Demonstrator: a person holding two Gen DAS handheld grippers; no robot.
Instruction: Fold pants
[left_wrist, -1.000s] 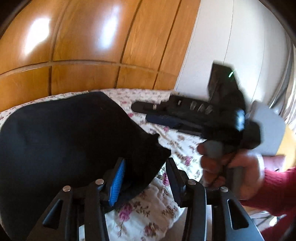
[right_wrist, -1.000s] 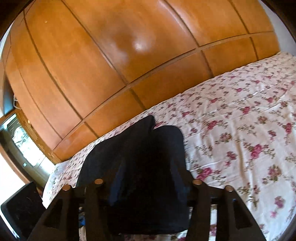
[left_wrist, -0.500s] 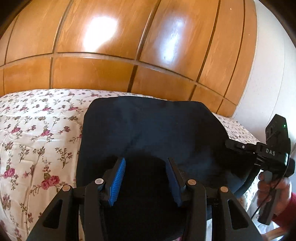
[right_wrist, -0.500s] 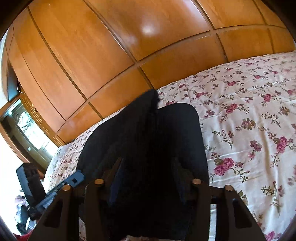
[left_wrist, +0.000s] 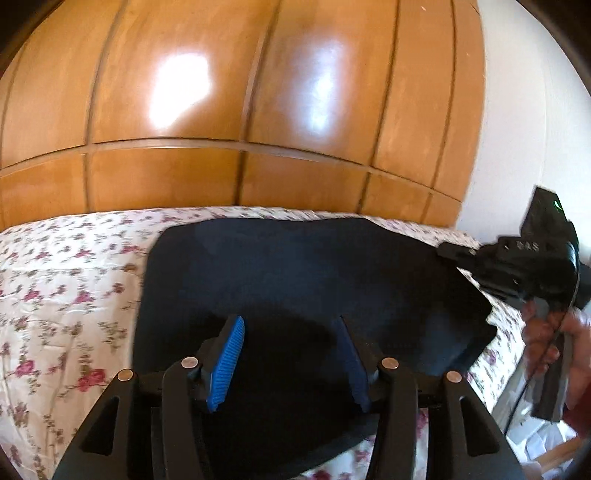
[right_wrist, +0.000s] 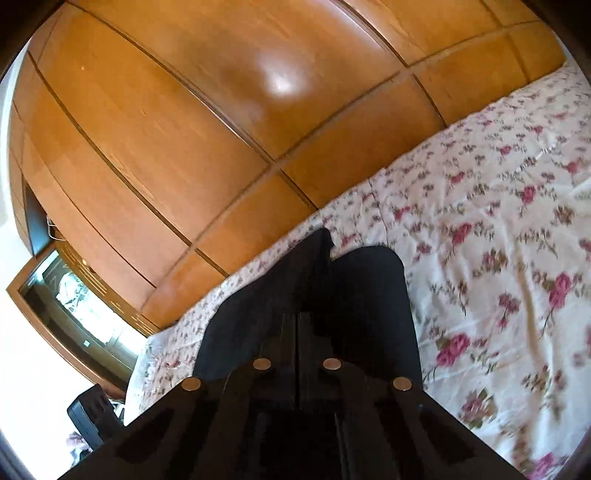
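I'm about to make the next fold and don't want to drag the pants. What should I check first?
1. Right gripper jaws, just closed, pinch the pants edge: ok, fabric ridges up from them.
2. Left gripper jaws, just opening, grip fabric: not ok, open above the pants.
3. Pants flat on the bedspread: ok, apart from that ridge.
4. Bedspread beyond the pants free: ok.
5. Near hem under left gripper: cannot tell, hidden.

Only legible text was pale lettering "DAS" on the black body of the right gripper (left_wrist: 448, 254), seen blurred in the left wrist view, first letter unclear. Nothing readable showed in the right wrist view.
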